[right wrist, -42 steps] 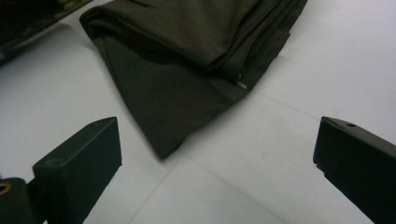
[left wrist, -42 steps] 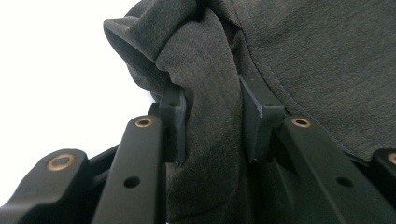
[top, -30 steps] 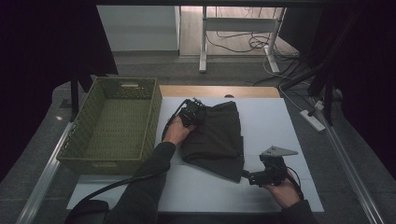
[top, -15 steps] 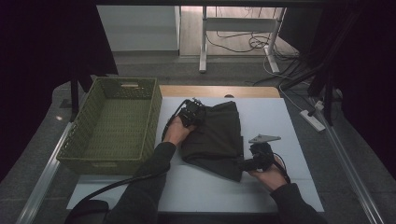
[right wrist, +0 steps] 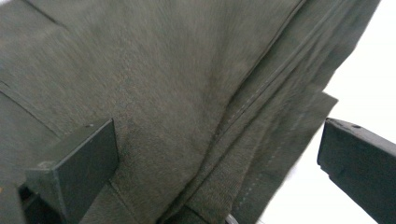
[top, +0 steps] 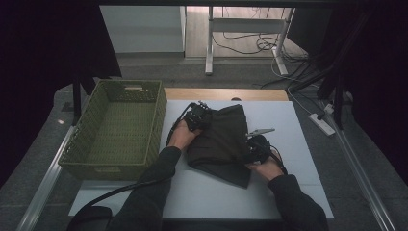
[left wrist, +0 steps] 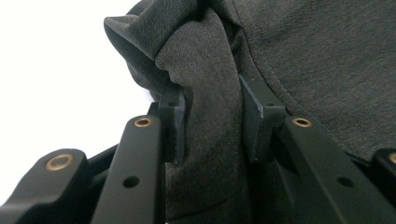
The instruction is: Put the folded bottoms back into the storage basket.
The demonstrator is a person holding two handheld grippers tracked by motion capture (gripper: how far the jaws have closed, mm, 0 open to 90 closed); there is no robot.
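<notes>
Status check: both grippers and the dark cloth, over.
Left gripper shut on a bunched fold of the folded dark grey fabric garment. Right gripper open, jaws astride its edge. Nothing in the way.

The high view looks forward and down from above the person's side onto the white table (top: 298, 125), far enough to take in the dark cloth (top: 221, 144) and the floor beyond. The left gripper view sits very near, facing along its jaws at a fold of the cloth (left wrist: 205, 93) pinched between them. The right gripper view, equally close, faces the same cloth (right wrist: 177, 93) spread between its wide-set jaws.
</notes>
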